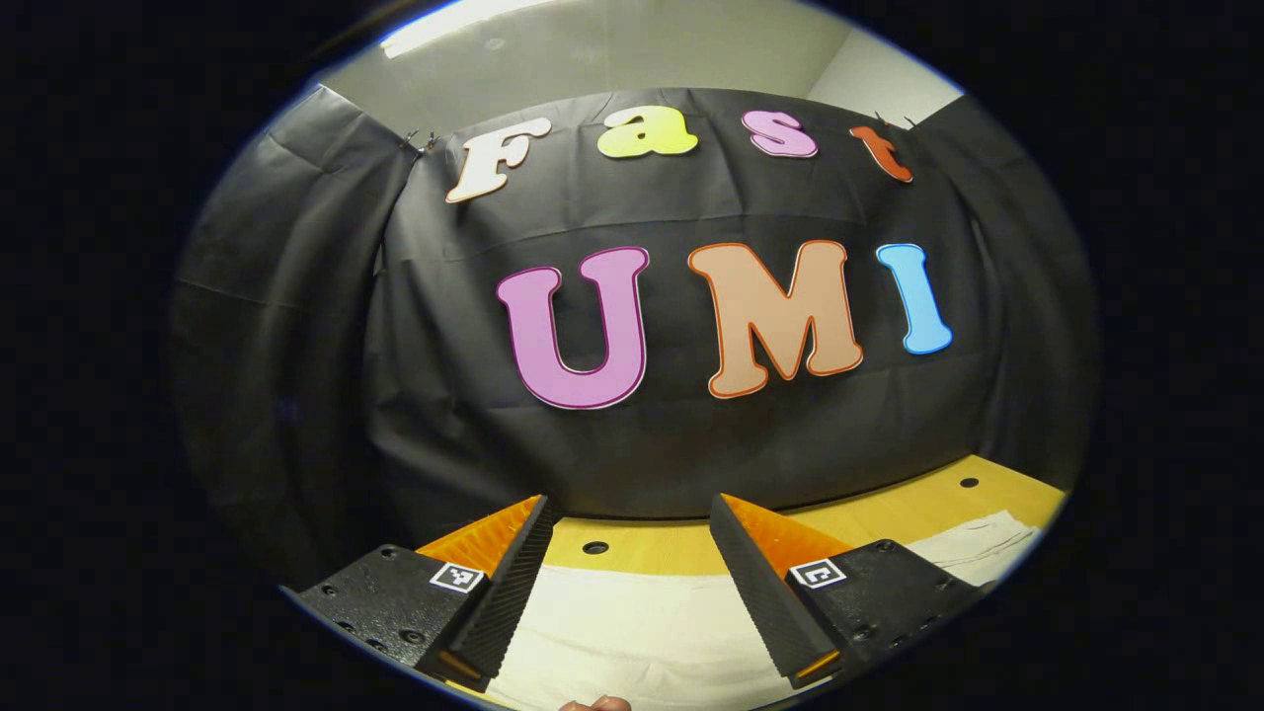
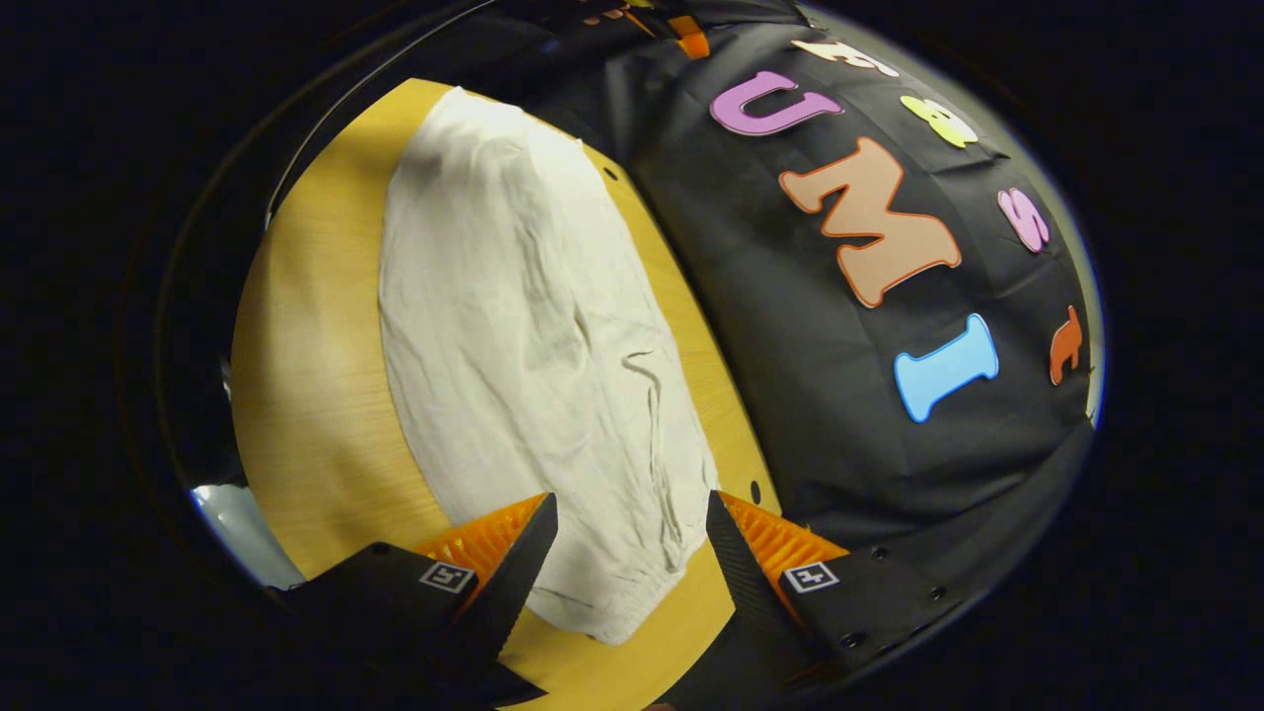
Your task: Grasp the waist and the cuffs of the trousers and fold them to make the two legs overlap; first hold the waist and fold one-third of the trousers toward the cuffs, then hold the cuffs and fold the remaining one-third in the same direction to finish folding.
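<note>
Cream-white trousers (image 2: 523, 336) lie stretched along the wooden table (image 2: 306, 395) in the right gripper view, their near end, a gathered hem, resting just below my right gripper (image 2: 627, 513). That gripper hovers above this near end, open, with nothing between its fingers. In the left gripper view the trousers (image 1: 632, 632) spread under my left gripper (image 1: 632, 513), which also stands open above the cloth and faces the booth wall. Another bit of the pale fabric (image 1: 978, 548) shows at the right on the table (image 1: 889, 509).
The black cloth wall (image 1: 642, 444) runs close behind the table's far edge in both views. Small round holes (image 1: 595, 546) dot the tabletop near that edge. A fingertip (image 1: 597, 703) shows at the bottom of the left gripper view.
</note>
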The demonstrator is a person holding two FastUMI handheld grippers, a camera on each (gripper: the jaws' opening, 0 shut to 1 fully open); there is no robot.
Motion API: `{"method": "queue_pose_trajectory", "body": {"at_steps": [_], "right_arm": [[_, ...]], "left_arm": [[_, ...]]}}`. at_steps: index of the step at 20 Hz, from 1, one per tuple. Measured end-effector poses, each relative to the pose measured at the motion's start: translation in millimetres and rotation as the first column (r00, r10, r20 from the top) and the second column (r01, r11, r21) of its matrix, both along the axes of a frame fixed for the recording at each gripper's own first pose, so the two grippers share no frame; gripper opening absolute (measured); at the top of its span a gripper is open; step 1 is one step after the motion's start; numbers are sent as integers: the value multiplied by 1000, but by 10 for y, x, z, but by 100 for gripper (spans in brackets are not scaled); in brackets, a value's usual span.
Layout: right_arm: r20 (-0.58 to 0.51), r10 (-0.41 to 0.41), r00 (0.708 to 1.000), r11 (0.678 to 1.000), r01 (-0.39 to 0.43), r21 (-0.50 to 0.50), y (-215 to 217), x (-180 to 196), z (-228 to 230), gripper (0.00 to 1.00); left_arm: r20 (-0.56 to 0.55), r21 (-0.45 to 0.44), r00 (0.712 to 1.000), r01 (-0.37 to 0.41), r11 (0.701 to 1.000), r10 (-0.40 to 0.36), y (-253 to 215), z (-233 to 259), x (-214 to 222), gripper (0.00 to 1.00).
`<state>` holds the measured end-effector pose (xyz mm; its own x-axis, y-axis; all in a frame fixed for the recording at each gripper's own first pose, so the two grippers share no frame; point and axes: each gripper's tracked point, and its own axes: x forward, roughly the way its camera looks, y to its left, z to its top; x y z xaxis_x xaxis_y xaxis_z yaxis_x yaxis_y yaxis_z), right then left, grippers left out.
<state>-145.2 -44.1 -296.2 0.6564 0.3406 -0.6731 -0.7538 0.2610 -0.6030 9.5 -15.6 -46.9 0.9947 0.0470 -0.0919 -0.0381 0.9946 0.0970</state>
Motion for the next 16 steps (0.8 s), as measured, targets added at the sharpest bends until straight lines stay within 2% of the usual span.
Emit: {"method": "queue_pose_trajectory", "body": {"at_steps": [1,4,9,14,16], "right_arm": [[-17,18,1000,1000,-18,-21,-7,-37,-55,99],[-83,46,996,997,-51,-65,-114,-194,-235,100],[-153,47,987,989,-68,-134,-267,-347,-481,98],[-133,48,990,986,-68,-152,-227,-273,-561,94],[-123,40,992,986,-59,-157,-191,-199,-580,89]], "left_arm": [[-6,0,1000,-3,1000,3,11,-28,-7,96],[-19,0,1000,-9,1000,9,32,-88,-23,96],[-31,1,999,-15,1000,15,66,-152,-24,96],[-38,13,999,-17,1000,18,96,-175,-60,96],[-43,15,999,-20,1000,21,112,-206,-66,96]]}}
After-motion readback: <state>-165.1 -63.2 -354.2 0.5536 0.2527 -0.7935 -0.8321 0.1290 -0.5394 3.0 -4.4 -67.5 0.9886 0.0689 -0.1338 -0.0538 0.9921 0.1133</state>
